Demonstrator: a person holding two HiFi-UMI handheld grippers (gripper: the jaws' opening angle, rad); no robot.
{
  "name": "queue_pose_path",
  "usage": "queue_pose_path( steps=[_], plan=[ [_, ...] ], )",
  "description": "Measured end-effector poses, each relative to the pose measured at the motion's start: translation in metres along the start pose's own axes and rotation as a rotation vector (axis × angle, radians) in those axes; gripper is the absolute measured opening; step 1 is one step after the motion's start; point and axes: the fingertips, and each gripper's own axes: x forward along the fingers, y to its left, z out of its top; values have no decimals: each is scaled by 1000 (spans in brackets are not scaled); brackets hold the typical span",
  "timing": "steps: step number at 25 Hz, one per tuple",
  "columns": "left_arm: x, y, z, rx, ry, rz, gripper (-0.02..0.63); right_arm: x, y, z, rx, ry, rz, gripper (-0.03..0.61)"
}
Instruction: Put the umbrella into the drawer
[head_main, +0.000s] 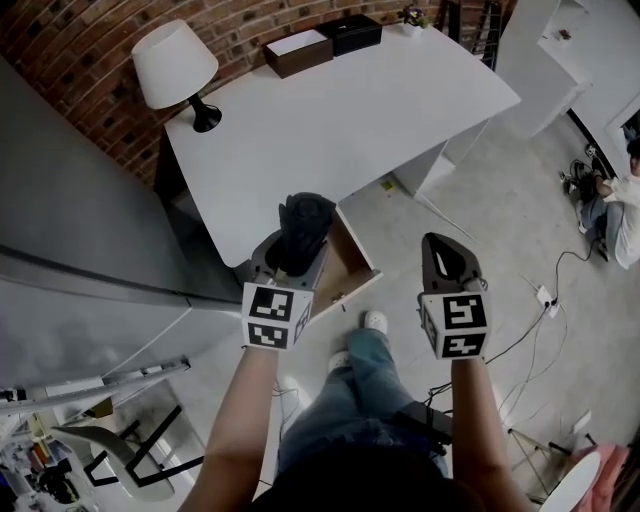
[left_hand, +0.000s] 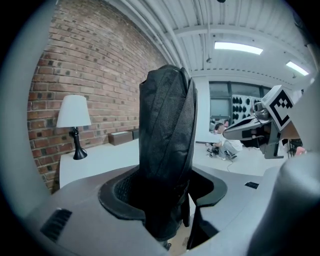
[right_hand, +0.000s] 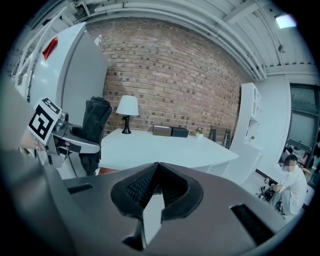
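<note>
A folded black umbrella (head_main: 303, 228) stands upright between the jaws of my left gripper (head_main: 296, 252), which is shut on it. In the left gripper view the umbrella (left_hand: 167, 150) fills the middle, with both pads against its fabric. It hangs just above the open wooden drawer (head_main: 352, 270) at the near edge of the white desk (head_main: 380, 110). My right gripper (head_main: 447, 252) hovers over the floor to the right of the drawer, shut with nothing in it. In the right gripper view its tips (right_hand: 156, 172) meet, and the umbrella (right_hand: 95, 120) shows at the left.
On the desk are a white lamp (head_main: 175, 65), two boxes (head_main: 298, 50) at the back and a small plant (head_main: 412, 17). A tall grey cabinet (head_main: 80, 250) stands to the left. A person (head_main: 620, 210) sits on the floor at the right, near cables (head_main: 545, 295).
</note>
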Motion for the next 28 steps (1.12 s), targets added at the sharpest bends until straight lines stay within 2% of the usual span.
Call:
queue_pose_path(
  steps=[11,19,25,28],
  plan=[
    [41,-1,-60,-6,79,-2,247,44,-1,-43,-7,91,89,0],
    [71,-5,-114,33,254,-32,247,72,-6,-66,-6,154,135,0],
    [94,-9,-149,18,355,-41,247,91,-14,-83,-12,195,166,0],
    [108,-12,-158,28,380,-53,247,101,-16,-90,-16,208,186,0]
  ],
)
